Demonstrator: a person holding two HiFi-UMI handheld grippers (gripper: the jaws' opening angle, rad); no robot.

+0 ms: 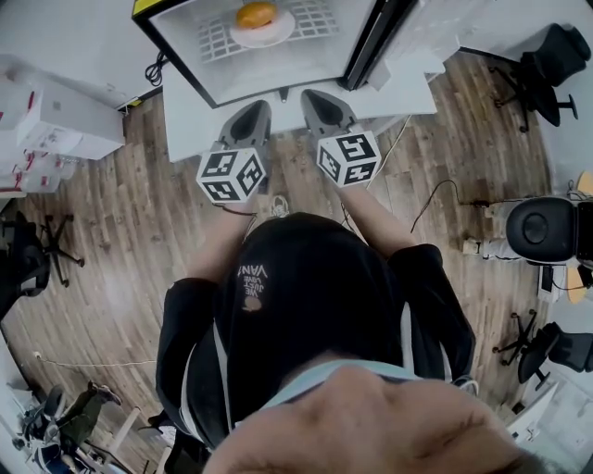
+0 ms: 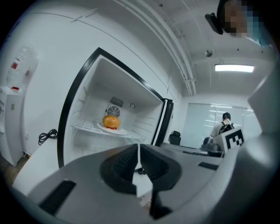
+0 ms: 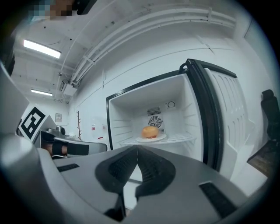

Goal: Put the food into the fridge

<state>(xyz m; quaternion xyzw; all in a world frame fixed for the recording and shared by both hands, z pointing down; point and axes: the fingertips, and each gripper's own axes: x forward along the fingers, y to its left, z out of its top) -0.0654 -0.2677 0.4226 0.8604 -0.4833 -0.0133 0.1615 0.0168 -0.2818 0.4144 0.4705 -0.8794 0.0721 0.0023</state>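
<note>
The burger (image 1: pixel 257 14) sits on a white plate (image 1: pixel 281 32) on the wire shelf (image 1: pixel 315 18) inside the open fridge (image 1: pixel 190 56). The fridge door (image 1: pixel 371 42) is swung out at the right.

In the head view, both claws are held side by side in front of the fridge opening, well apart from the shelf. The burger is at about 12 o'clock from the left gripper (image 1: pixel 258 107) and 11 o'clock from the right gripper (image 1: pixel 313 96).

In the left gripper view, the left gripper (image 2: pixel 138 147) has its jaws closed tip to tip with nothing between them. The burger (image 2: pixel 111 121) is at about 11 o'clock, beyond the tips.

In the right gripper view, the right gripper (image 3: pixel 136 148) is likewise closed and empty. The burger (image 3: pixel 150 131) and its plate (image 3: pixel 161 138) are at about 1 o'clock, deep in the fridge.
</note>
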